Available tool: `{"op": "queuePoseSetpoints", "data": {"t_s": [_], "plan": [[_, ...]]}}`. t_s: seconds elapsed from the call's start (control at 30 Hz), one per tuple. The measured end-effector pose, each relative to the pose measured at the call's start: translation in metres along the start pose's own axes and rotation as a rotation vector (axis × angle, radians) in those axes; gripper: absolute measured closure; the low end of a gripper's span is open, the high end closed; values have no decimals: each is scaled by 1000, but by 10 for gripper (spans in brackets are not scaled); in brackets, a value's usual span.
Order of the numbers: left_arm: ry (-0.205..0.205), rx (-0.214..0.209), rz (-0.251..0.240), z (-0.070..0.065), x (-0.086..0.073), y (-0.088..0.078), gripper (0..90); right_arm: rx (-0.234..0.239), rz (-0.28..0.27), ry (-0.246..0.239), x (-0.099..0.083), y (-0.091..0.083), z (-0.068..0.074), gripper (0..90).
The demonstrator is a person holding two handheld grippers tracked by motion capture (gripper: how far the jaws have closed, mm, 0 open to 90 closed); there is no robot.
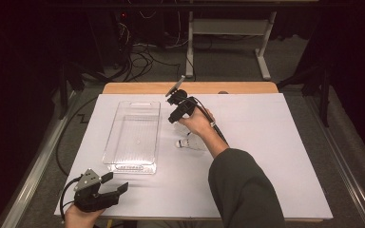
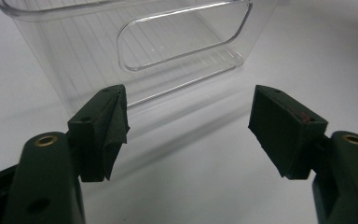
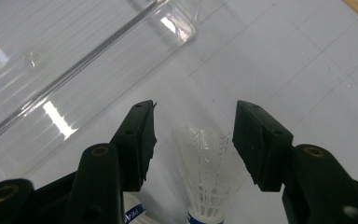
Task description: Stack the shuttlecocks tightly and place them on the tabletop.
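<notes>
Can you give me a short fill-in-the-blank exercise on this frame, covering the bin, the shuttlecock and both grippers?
1. The white shuttlecock lies between the jaws of the ____ gripper.
2. The clear plastic bin on the table holds ____.
3. In the high view, the shuttlecock lies to the ____ of the bin.
4. The jaws of the left gripper stand ____, pointing at the bin's handle cut-out.

Missing words: right; nothing; right; open

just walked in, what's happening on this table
A person works with a hand-held gripper in each hand. The right hand-held gripper hangs open over a white shuttlecock lying on the white table, jaws either side, not gripping. The left hand-held gripper waits open near the empty clear bin.
</notes>
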State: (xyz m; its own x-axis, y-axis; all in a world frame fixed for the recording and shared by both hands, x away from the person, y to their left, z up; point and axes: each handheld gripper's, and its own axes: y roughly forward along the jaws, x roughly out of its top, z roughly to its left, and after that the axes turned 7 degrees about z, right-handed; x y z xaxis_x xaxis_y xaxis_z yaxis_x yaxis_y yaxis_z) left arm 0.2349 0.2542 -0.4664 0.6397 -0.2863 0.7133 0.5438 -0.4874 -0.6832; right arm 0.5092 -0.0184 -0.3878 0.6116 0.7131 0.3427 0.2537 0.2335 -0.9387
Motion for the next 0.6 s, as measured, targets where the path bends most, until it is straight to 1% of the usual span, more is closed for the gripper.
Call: {"op": "queuePoseSetpoints", "data": {"t_s": [0.03, 0.07, 0.1, 0.17, 0.23, 0.33, 0.37, 0.4, 0.47, 0.6], "plan": [[-2, 0, 0, 0, 0, 0, 292, 2, 13, -22, 1, 1, -1, 502], [-3, -1, 1, 1, 0, 0, 291, 4, 23, -18, 1, 2, 0, 505], [-3, 0, 2, 1, 0, 0, 292, 4, 28, -24, 1, 3, -1, 508], [-2, 0, 1, 0, 0, 0, 292, 5, 37, -15, 1, 3, -1, 513], [-3, 0, 3, 0, 0, 0, 292, 2, 43, -31, 1, 5, -2, 518], [-8, -1, -3, 1, 0, 0, 292, -7, 60, -26, 1, 7, -1, 520], [-11, 0, -4, 1, -1, -1, 292, -5, 72, -36, 1, 7, -2, 523], [-14, 1, -4, 1, -1, -1, 292, -2, 80, -30, 1, 7, -1, 531], [-13, 1, -5, 1, -1, -1, 292, -10, 83, -42, 1, 9, -1, 555], [-12, 0, -4, 1, -1, -1, 292, -25, 101, -36, 0, 11, -1, 633]]}}
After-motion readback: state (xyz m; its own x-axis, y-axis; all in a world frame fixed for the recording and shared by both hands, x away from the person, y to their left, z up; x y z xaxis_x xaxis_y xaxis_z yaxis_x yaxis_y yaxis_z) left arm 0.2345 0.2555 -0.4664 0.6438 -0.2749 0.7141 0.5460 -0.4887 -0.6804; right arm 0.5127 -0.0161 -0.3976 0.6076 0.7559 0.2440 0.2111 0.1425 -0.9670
